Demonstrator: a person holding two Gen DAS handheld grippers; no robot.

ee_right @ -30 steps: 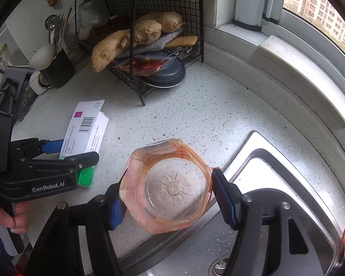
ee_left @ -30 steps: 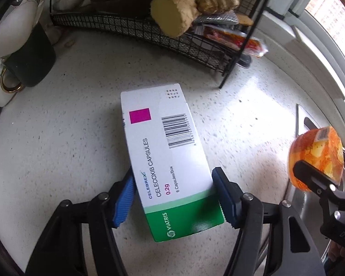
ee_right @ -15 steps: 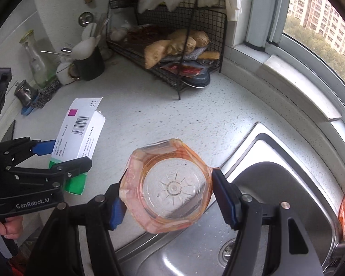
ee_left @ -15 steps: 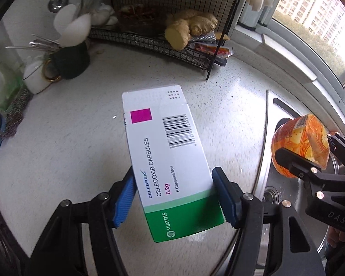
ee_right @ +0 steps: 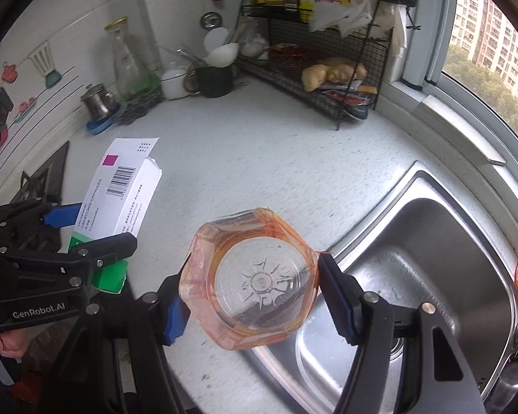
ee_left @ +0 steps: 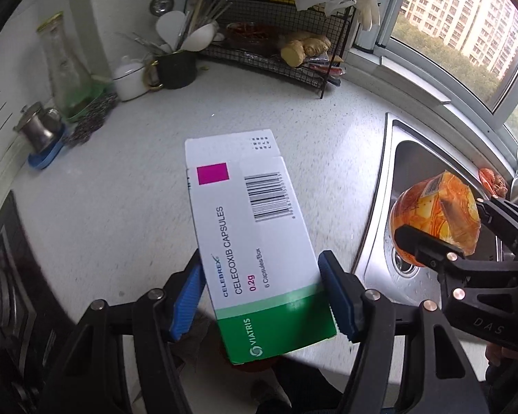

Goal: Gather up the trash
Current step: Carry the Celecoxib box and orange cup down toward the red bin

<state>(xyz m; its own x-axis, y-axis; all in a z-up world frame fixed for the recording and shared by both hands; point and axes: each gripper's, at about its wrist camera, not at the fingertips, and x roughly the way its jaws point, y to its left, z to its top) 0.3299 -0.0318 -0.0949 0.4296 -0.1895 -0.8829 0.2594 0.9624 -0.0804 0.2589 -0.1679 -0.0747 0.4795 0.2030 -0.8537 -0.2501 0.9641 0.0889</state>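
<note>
Both grippers have lifted and pulled back from the wire rack since the earlier frames, with more counter and sink now in view. Left gripper [ee_left: 260, 293] is part open, blue pads clamped on the sides of a white-and-green cardboard medicine box [ee_left: 255, 245], held in the air above the speckled white counter [ee_left: 121, 189]. Box reads "CELEBREX", "CELECOXIB CAPSULES", "0.2g", "VIATRIS", plus a barcode and a magenta square. Right gripper [ee_right: 253, 293] is part open too, pads gripping a clear plastic jar with an orange label [ee_right: 255, 283], held over the counter edge beside the stainless steel sink [ee_right: 449, 241]. Left tool body reads "GenRobot.AI". Middle of the counter is open; black wire rack [ee_right: 328, 69] stands well apart at the back corner.
</note>
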